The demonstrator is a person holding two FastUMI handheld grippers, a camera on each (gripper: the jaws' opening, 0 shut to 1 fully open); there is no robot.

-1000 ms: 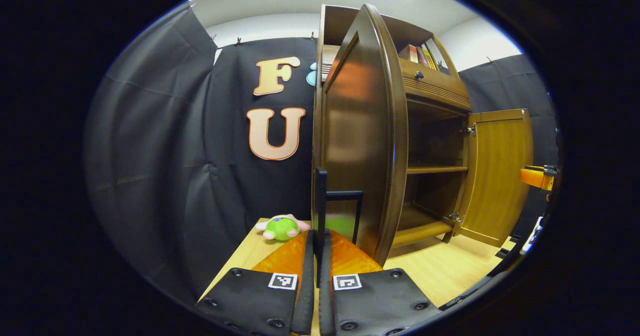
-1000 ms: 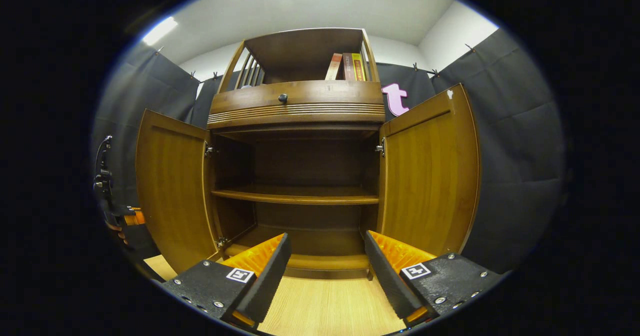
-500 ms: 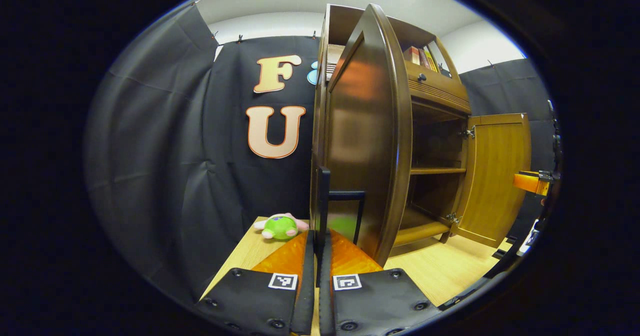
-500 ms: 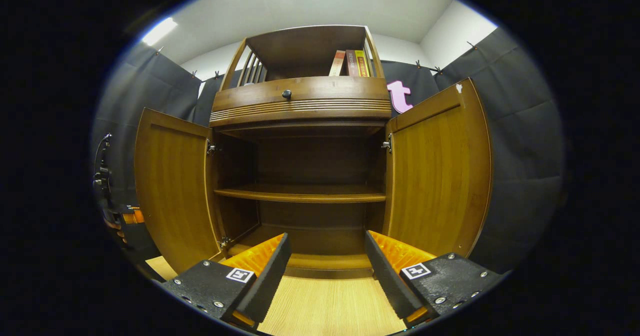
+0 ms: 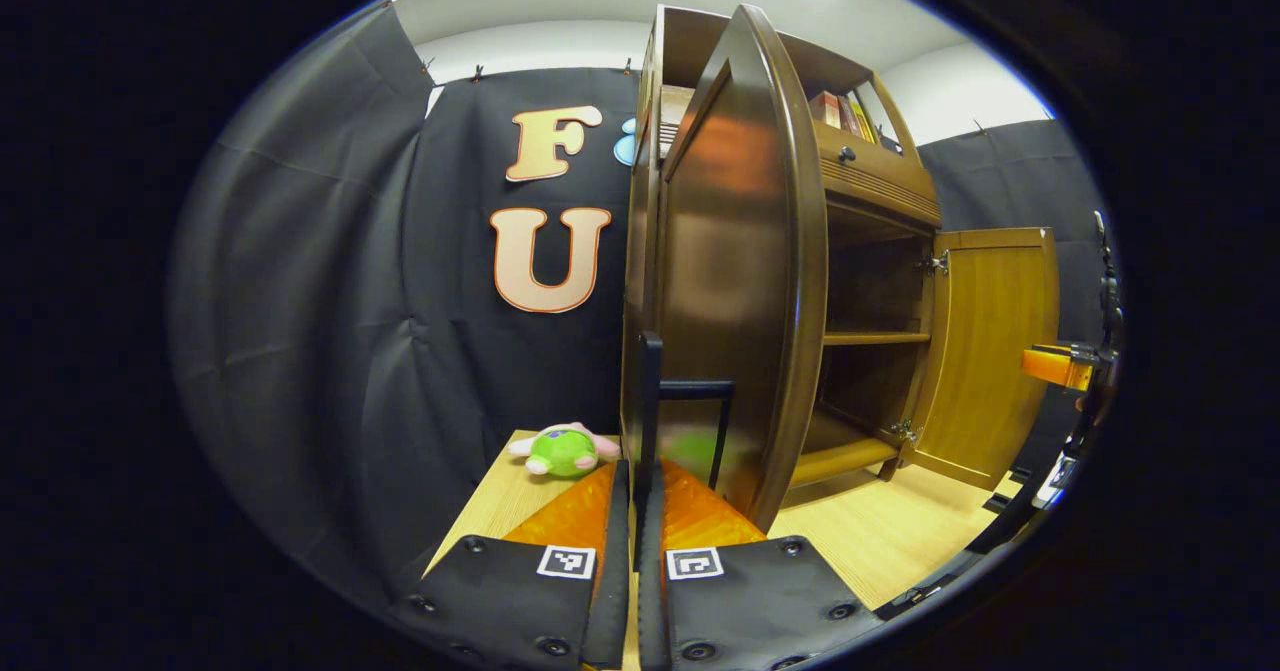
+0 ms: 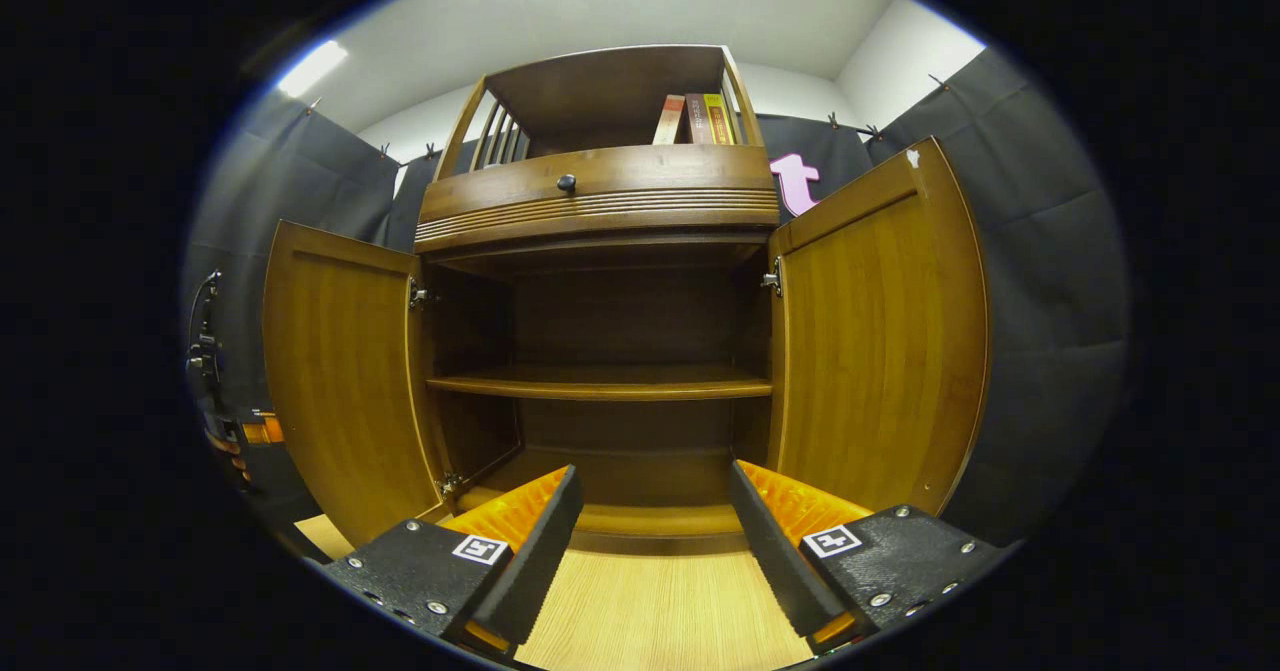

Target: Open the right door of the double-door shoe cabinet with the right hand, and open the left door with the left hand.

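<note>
The left gripper (image 5: 634,471) is clamped on the left door (image 5: 735,251)'s black handle (image 5: 652,391); pull along the hinge arc. The right gripper (image 6: 655,511) hangs wide, clear of the right door (image 6: 880,341).

One shoe cabinet (image 6: 600,211) with two doors: the left door (image 6: 340,391) and the right door (image 6: 880,341). One inner shelf (image 6: 600,386). One drawer knob (image 6: 567,183). Three books (image 6: 695,119) on the top tier. One green plush toy (image 5: 562,451). One black door handle (image 5: 650,391).
</note>
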